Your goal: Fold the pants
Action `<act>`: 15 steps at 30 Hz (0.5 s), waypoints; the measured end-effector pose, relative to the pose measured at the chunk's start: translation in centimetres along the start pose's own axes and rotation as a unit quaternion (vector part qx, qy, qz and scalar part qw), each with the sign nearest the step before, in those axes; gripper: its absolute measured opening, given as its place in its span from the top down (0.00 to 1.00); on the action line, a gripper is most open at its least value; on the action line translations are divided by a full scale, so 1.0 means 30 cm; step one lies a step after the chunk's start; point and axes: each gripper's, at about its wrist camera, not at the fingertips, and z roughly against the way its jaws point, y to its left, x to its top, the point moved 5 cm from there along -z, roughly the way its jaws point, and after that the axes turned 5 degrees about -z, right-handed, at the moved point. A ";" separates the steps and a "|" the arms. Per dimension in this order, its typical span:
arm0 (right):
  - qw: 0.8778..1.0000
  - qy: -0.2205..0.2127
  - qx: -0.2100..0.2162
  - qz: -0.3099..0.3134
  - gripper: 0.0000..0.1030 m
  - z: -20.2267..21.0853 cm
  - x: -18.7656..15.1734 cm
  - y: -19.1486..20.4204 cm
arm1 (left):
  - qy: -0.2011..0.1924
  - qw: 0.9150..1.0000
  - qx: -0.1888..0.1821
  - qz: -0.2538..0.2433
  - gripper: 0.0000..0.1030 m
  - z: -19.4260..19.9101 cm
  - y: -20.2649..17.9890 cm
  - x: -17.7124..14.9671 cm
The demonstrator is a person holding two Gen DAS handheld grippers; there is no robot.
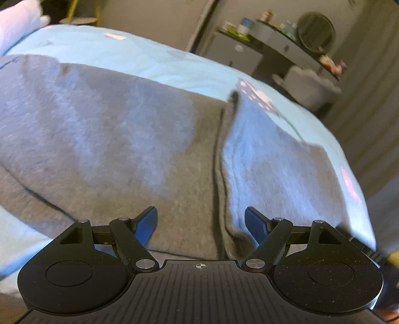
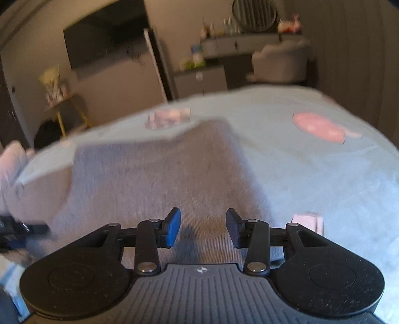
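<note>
Grey pants [image 1: 119, 139] lie spread on a light blue bedspread [image 1: 154, 59]. A seam or fold line [image 1: 219, 159] runs down the fabric near the middle of the left wrist view. My left gripper [image 1: 201, 221] is open just above the near part of the pants, straddling that seam. In the right wrist view the pants [image 2: 159, 179] show as a grey block with its far edge raised. My right gripper [image 2: 203, 229] is open and empty over the near end of the pants. Both views are blurred.
The bedspread [image 2: 311, 174] has pink patches [image 2: 321, 127]. A white pillow [image 1: 17, 22] lies at the far left. Beyond the bed stand a dresser [image 2: 239, 44] with small items, a grey chair [image 2: 279, 62] and a dark TV [image 2: 104, 42]. The other gripper [image 2: 15, 231] shows at the left edge.
</note>
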 end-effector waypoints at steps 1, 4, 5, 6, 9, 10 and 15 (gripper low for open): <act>1.000 0.012 -0.018 0.009 0.70 -0.023 -0.012 -0.015 | -0.005 1.000 0.000 0.016 0.20 0.012 0.019 0.012; 0.999 0.007 -0.031 0.014 0.78 -0.034 -0.010 -0.043 | -0.028 0.998 0.005 0.065 0.16 0.065 0.087 0.054; 0.999 0.006 -0.033 0.015 0.78 -0.033 -0.010 -0.041 | -0.038 0.996 0.006 0.081 0.16 0.089 0.117 0.072; 0.999 0.004 -0.036 0.020 0.78 -0.028 -0.009 -0.038 | -0.048 0.994 0.008 0.093 0.16 0.114 0.149 0.090; 0.999 -0.003 -0.034 0.009 0.78 -0.006 -0.009 -0.044 | -0.078 0.990 0.028 0.113 0.09 0.197 0.263 0.144; 0.999 -0.006 -0.034 -0.001 0.78 0.003 -0.005 -0.053 | -0.089 0.988 0.043 0.116 0.07 0.225 0.308 0.157; 0.998 -0.032 -0.030 -0.035 0.62 0.059 0.012 -0.075 | -0.091 0.972 0.108 0.186 0.07 0.286 0.595 0.168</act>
